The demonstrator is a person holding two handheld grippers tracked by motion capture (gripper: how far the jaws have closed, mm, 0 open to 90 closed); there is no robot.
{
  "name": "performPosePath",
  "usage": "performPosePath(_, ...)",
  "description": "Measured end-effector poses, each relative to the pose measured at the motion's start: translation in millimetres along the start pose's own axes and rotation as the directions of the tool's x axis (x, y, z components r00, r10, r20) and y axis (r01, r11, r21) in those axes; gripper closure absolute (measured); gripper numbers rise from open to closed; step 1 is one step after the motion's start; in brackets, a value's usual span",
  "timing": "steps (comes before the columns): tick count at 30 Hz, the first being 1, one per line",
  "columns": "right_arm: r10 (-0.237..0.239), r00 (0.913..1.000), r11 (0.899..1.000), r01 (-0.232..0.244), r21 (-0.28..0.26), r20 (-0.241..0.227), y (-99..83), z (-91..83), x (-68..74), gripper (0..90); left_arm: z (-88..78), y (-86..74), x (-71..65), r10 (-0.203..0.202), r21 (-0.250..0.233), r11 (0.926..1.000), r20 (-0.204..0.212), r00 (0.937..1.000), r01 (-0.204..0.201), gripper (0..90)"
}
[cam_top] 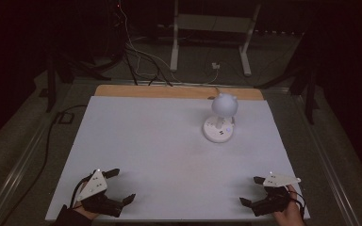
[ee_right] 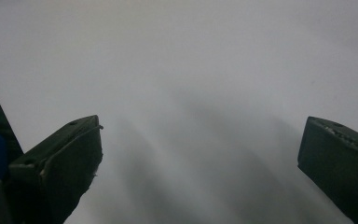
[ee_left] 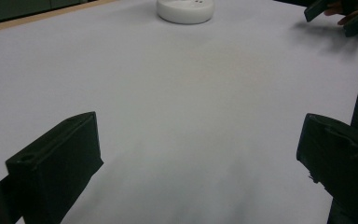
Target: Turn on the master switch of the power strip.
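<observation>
Resting at the near edge of the white table top (cam_top: 169,141), both tools sit wide apart from each other; the left gripper (cam_top: 120,186) is down at the near left corner, its jaws spread well open with nothing between them; over on the near right corner the right gripper (cam_top: 252,190) matches it, jaws splayed wide, gripping nothing at all. Far up the table, right of centre and close to the far edge, stands the small white lamp (cam_top: 222,117); it has a round flat base (ee_left: 185,9) and a ball-shaped head above it; it is well apart from both tools, somewhat nearer the right one's side. In the left gripper view the two black jaws frame bare white surface, with that base straight ahead in the distance and the other tool's jaws at the top right corner; in the right gripper view, open jaws over blank white surface (ee_right: 191,93).
</observation>
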State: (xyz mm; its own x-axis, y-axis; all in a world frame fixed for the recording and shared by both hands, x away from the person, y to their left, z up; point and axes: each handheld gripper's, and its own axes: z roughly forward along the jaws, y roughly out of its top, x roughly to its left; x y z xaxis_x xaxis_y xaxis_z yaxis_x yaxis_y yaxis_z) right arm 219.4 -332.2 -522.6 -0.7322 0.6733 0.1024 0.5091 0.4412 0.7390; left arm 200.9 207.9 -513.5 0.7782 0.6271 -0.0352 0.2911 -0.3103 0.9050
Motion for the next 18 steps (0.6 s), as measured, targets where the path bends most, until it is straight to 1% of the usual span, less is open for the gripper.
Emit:
performPosePath(1,0.000,1.0000,1.000,0.000,0.000,0.000,0.0,0.0,0.0,0.0,0.1,-0.1,-0.1,0.001,0.002,1.0000,0.000,1.0000,-0.001,0.2)
performPosePath(3,-0.016,0.9998,1.000,0.016,0.021,0.008,-2.0,2.7,0.4,0.0,0.3,0.0,-0.3,0.002,0.002,1.0000,0.002,1.0000,-0.002,0.2)
performPosePath(5,-0.034,0.9992,0.999,0.033,0.030,0.019,-2.1,5.5,0.5,0.0,0.2,0.2,-0.7,0.003,0.000,1.0000,0.003,1.0000,-0.003,0.2)
performPosePath(7,-0.036,0.9993,0.999,0.035,0.029,0.014,-1.2,7.0,0.0,0.0,0.5,-0.2,-0.8,0.004,0.004,1.0000,0.006,1.0000,-0.004,0.2)
performPosePath(13,-0.057,0.9981,0.998,0.056,0.041,0.025,3.0,11.6,0.3,0.0,0.3,0.1,-1.0,0.006,0.002,1.0000,0.009,0.9999,-0.006,0.2)
performPosePath(18,-0.048,0.9983,0.998,0.046,0.048,0.033,2.8,14.4,-1.9,0.0,0.4,0.0,-0.7,0.003,0.002,1.0000,0.010,0.9999,-0.003,0.2)
